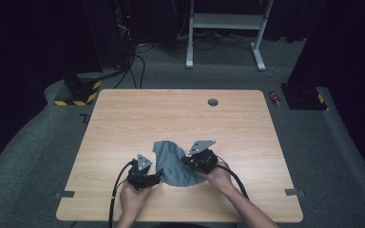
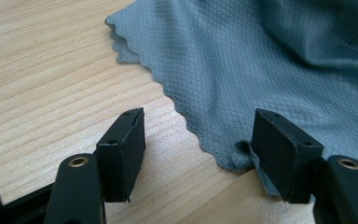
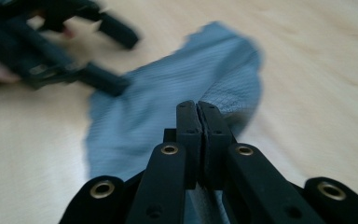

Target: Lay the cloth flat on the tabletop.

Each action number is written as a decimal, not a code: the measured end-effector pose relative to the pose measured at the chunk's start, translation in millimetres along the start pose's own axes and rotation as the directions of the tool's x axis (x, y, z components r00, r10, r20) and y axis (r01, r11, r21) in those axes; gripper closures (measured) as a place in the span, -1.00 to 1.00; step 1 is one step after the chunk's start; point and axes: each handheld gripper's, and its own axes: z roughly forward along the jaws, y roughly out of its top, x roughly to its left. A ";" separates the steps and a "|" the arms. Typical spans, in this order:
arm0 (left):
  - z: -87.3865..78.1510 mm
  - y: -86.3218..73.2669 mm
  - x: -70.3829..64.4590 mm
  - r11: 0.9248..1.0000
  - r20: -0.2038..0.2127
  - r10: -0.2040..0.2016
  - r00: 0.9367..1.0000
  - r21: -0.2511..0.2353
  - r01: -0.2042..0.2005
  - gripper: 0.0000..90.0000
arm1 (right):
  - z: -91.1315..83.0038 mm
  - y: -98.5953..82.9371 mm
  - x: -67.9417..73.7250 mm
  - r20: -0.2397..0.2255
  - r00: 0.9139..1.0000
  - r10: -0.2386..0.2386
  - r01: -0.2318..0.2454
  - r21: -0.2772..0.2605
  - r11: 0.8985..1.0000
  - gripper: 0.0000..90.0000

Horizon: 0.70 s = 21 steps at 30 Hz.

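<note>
Grey cloth [image 1: 171, 161] lies crumpled on the wooden counter [image 1: 123, 118], lower centre of high view, betw. the two grippers. Left gripper [image 2: 198, 149] has jaws wide apart, low over the counter at the cloth's scalloped edge; one jaw touches a folded corner, nothing gripped. Right gripper [image 3: 198, 135] at cloth's right side, jaws pressed together w/ cloth pinched betw. them.

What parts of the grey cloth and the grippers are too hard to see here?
- High view: the crumpled grey diamond-weave cloth has its near edges hidden under both grippers.
- Right gripper view: the right gripper covers the pinched cloth; the left gripper is blurred.
- Left gripper view: the cloth is cut off at the top and right.
</note>
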 end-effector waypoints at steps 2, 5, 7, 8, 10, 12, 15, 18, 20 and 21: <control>0.0 0.0 0.0 1.000 0.000 0.000 1.000 0.000 0.000 -0.22 | 12.7 -4.9 14.9 -0.041 0.998 -0.046 0.048 0.049 0.998 0.94; 0.0 0.0 0.0 1.000 0.000 0.000 1.000 0.000 0.000 -0.22 | 21.7 -9.9 20.5 -0.055 0.996 -0.064 0.068 0.087 0.994 0.88; 0.0 0.0 0.0 1.000 0.000 0.000 1.000 0.000 0.000 -0.22 | 26.6 -13.9 22.5 -0.071 0.996 -0.050 0.058 0.107 0.993 0.76; 0.0 0.0 0.0 1.000 0.000 -0.001 1.000 0.000 0.001 -0.22 | 24.9 -14.7 22.8 -0.076 0.996 -0.041 0.049 0.099 0.994 0.70; 0.0 0.0 0.0 1.000 0.000 0.000 1.000 0.000 0.000 -0.22 | 22.1 -13.9 22.4 -0.074 0.997 -0.039 0.045 0.089 0.995 0.66; 0.0 0.0 0.0 1.000 0.000 -0.001 1.000 0.000 0.001 -0.22 | 13.7 -11.4 20.4 -0.055 0.998 -0.029 0.032 0.058 0.998 0.58; 0.1 0.0 0.0 1.000 0.000 -0.001 1.000 0.000 0.001 -0.22 | -1.0 -7.4 12.2 -0.007 1.000 0.010 -0.010 0.000 1.000 0.58; 0.1 0.0 0.0 1.000 0.000 -0.001 1.000 -0.001 0.001 -0.22 | -7.3 -6.8 -3.6 0.055 0.995 0.082 -0.081 -0.012 0.997 0.61; 0.1 0.0 0.0 1.000 -0.001 -0.002 1.000 0.000 0.002 -0.22 | -1.7 -9.8 -14.3 0.064 0.989 0.133 -0.133 0.009 0.991 0.60; 0.1 0.0 0.0 1.000 -0.001 -0.002 1.000 0.000 0.002 -0.22 | -1.7 -9.8 -14.3 0.064 0.989 0.133 -0.133 0.009 0.991 0.60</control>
